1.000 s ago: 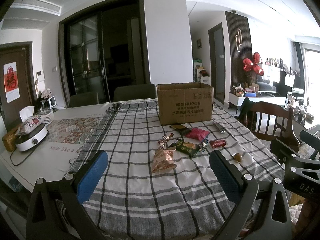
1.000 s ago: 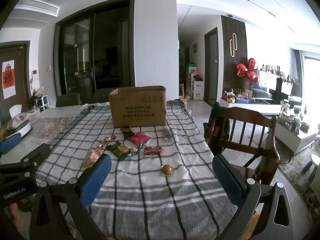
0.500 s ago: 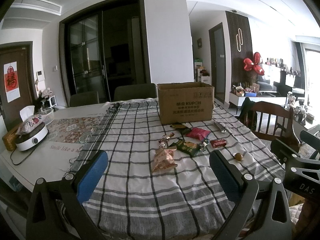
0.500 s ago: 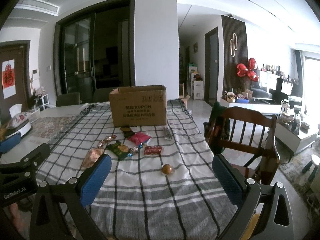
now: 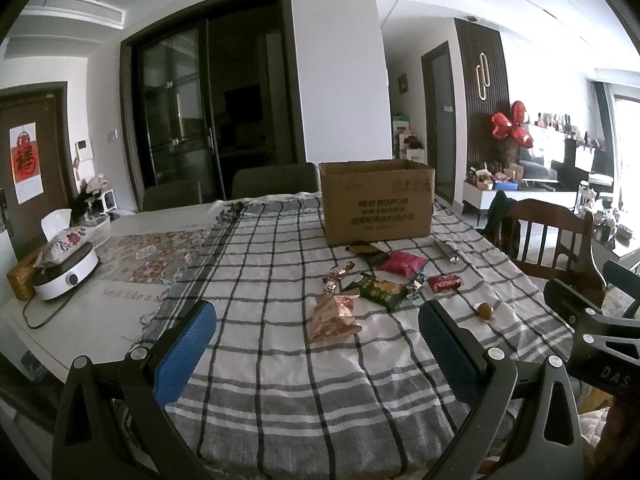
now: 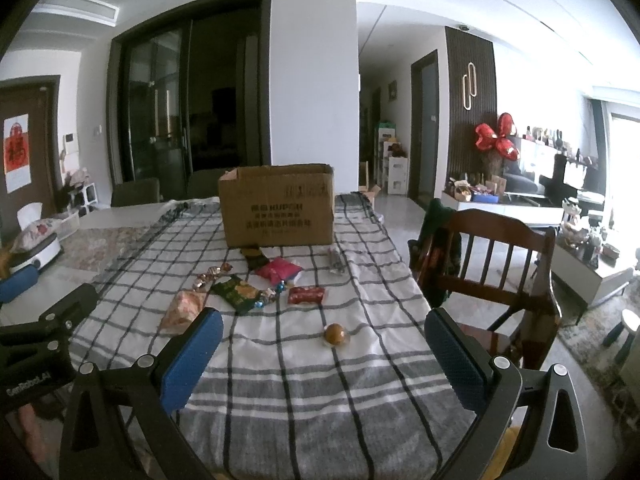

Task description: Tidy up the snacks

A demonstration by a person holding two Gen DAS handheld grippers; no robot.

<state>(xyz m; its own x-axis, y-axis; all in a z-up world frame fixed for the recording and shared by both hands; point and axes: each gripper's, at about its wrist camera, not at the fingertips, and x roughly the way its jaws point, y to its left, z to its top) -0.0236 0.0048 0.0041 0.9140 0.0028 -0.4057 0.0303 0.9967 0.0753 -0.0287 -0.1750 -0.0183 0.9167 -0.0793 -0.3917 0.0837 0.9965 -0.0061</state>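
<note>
Snacks lie on the checked tablecloth (image 5: 248,280) in front of an open cardboard box (image 5: 376,202): a pale orange bag (image 5: 334,318), a green bag (image 5: 380,290), a pink bag (image 5: 402,262), a small red packet (image 5: 444,282), wrapped candies (image 5: 338,274) and a round brown ball (image 5: 485,311). The box (image 6: 278,204), orange bag (image 6: 184,308), green bag (image 6: 238,294), red packet (image 6: 306,294) and ball (image 6: 335,334) also show in the right wrist view. My left gripper (image 5: 316,340) is open and empty, short of the orange bag. My right gripper (image 6: 322,348) is open and empty, just short of the ball.
A wooden chair (image 6: 492,264) stands at the table's right side. A white cooker (image 5: 66,272) with a tissue pouch on it sits at the table's left end. Two dark chairs (image 5: 272,180) stand behind the table. A silver wrapped stick (image 6: 336,260) lies right of the box.
Both grippers have edged slightly forward toward the snacks. Nothing on the table has moved.
</note>
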